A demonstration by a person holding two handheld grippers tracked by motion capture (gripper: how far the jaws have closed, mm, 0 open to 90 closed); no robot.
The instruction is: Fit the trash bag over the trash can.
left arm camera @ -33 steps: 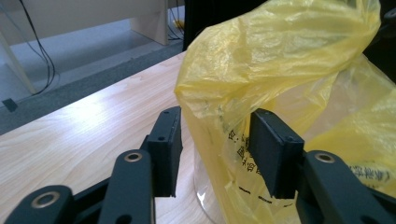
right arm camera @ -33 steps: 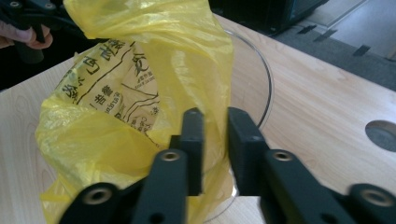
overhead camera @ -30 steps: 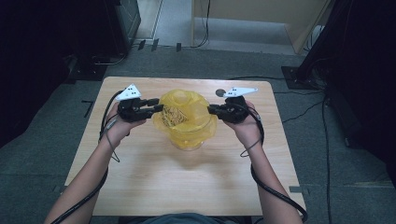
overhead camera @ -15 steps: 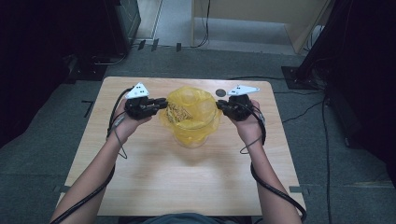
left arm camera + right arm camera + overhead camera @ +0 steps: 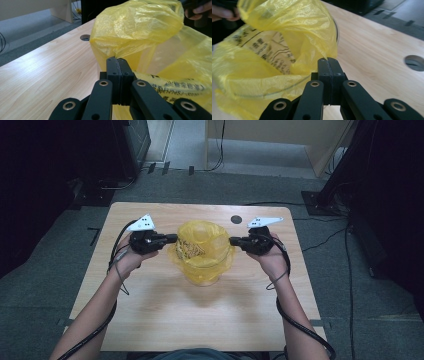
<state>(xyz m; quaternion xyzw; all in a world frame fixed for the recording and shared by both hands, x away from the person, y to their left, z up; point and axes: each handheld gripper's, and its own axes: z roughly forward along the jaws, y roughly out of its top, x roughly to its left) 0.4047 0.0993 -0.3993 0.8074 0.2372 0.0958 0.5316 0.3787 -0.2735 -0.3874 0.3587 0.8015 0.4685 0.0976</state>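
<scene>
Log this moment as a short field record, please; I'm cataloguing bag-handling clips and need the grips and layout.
scene: wooden table, one person with two handheld grippers
main object: yellow plastic bag with black print, draped over a round container rim
left gripper: jaws just closed, pinching the bag's left edge
right gripper: shut on the bag's right edge
bag state: stretched between both grippers
other: round hole in the tabletop

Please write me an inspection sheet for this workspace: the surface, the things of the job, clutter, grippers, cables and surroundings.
Surface: wooden table, round hole near far edge.
Job's things: yellow plastic bag draped over a clear round container, its rim showing through.
Clutter: nothing seen.
Grippers: left hand-held gripper and right hand-held gripper each shut on the bag's edge, opposite sides; the left's jaws have just been closing.
Cables: black cable trails along each forearm.
Surroundings: grey carpet, dark equipment, floor cables.
</scene>
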